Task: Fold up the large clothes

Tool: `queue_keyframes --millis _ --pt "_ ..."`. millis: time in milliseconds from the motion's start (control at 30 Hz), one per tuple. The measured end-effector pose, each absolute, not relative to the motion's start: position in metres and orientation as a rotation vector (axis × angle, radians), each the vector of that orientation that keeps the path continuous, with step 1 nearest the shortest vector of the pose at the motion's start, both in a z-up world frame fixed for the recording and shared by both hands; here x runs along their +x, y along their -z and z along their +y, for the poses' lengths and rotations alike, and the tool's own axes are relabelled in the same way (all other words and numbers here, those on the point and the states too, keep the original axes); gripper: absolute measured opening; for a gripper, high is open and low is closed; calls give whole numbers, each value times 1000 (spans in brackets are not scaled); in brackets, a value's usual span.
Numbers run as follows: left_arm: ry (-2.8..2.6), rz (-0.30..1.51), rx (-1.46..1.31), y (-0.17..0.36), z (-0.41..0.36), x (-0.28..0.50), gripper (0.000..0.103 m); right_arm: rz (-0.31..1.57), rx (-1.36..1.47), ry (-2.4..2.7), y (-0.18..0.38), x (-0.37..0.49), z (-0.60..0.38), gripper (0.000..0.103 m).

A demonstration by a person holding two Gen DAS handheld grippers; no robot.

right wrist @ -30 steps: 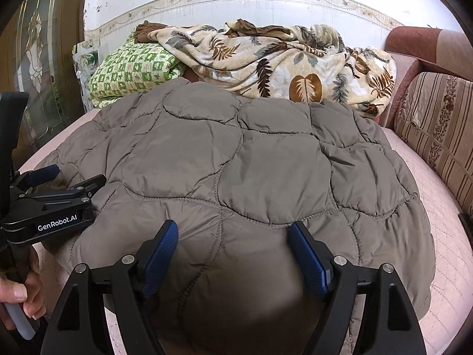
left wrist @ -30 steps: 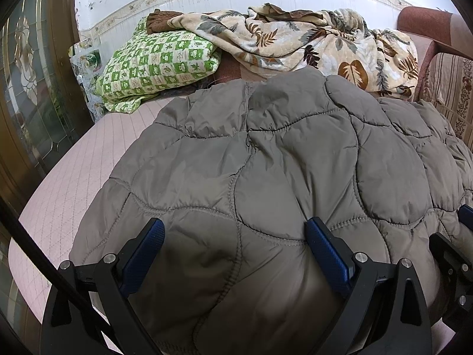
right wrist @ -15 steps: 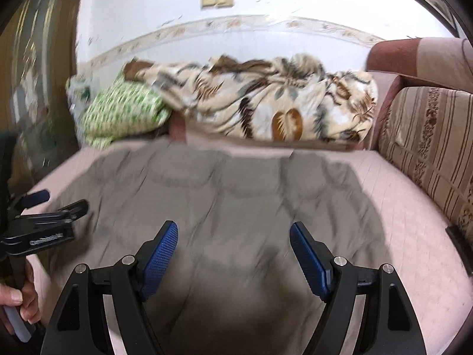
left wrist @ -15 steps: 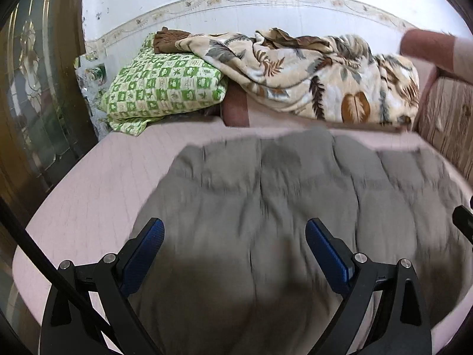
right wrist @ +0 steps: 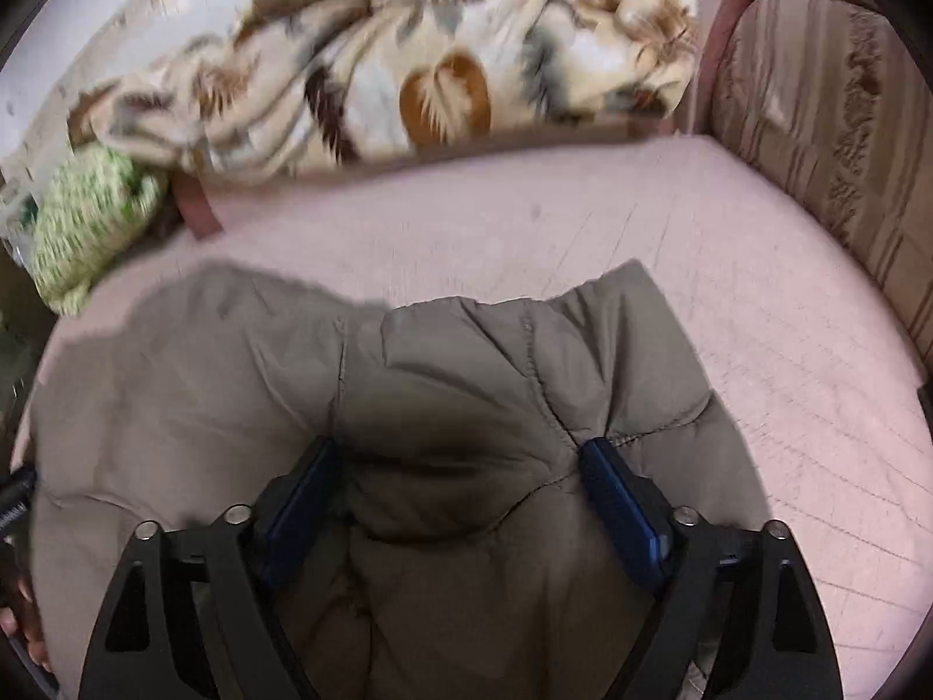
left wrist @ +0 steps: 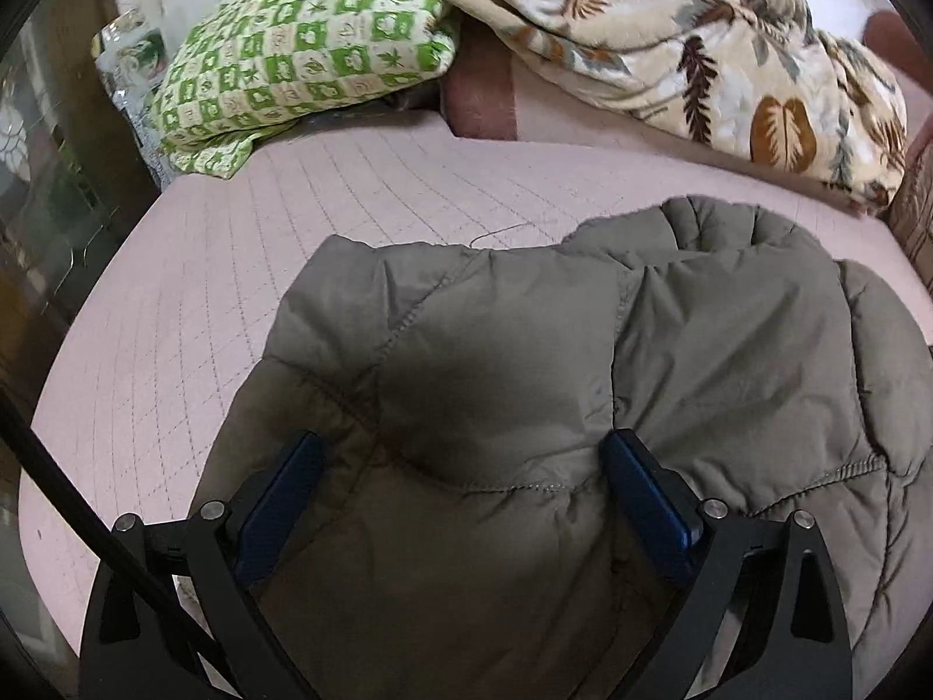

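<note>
A grey-brown quilted puffer jacket (left wrist: 583, 361) lies on the pink bed sheet (left wrist: 192, 303), bunched into a shorter heap. My left gripper (left wrist: 463, 455) is open, its blue fingers (left wrist: 638, 481) straddling a puffy fold at the jacket's near edge. In the right wrist view the same jacket (right wrist: 466, 367) fills the lower half, and my right gripper (right wrist: 460, 466) is open too, its fingers (right wrist: 612, 484) pressed on either side of a raised fold. The jaws stand wide apart in both views.
A green-and-white checked pillow (left wrist: 291, 58) and a leaf-print blanket (left wrist: 670, 35) lie at the head of the bed. A striped brown sofa arm (right wrist: 828, 116) stands at the right. A dark door frame runs along the left edge (left wrist: 58, 134).
The jacket's far part came toward me, so it covers far less of the bed and more pink sheet shows. Both grippers tilted down onto its near edge and stayed open.
</note>
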State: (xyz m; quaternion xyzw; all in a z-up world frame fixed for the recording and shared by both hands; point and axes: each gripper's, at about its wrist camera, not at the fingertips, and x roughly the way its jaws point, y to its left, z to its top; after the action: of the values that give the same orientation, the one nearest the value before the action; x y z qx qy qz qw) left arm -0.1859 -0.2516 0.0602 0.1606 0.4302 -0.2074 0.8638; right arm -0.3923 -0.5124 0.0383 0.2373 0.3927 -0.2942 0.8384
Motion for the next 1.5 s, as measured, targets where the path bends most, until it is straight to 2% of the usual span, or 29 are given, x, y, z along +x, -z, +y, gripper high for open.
queue_keyframes --millis 133,333,600,700,800,867,1500 --pt "460 794 304 -80 -240 -206 98 795 462 647 -51 -397 -505 89" --pt "501 590 228 -119 -205 -274 98 556 330 621 -101 -446 -458 89" --pt "545 563 204 -114 -137 -388 98 393 131 552 -108 -543 -324 90" --pt "544 502 224 -120 -117 -433 98 332 53 536 -109 -580 -271 90" --pt "556 485 219 -119 -93 -469 100 248 32 536 -113 -611 -234 93" --pt "562 472 226 -117 -85 -481 101 200 33 564 -114 -630 -217 102" --pt "603 532 254 -103 -97 -466 102 358 99 530 -85 -596 -225 102"
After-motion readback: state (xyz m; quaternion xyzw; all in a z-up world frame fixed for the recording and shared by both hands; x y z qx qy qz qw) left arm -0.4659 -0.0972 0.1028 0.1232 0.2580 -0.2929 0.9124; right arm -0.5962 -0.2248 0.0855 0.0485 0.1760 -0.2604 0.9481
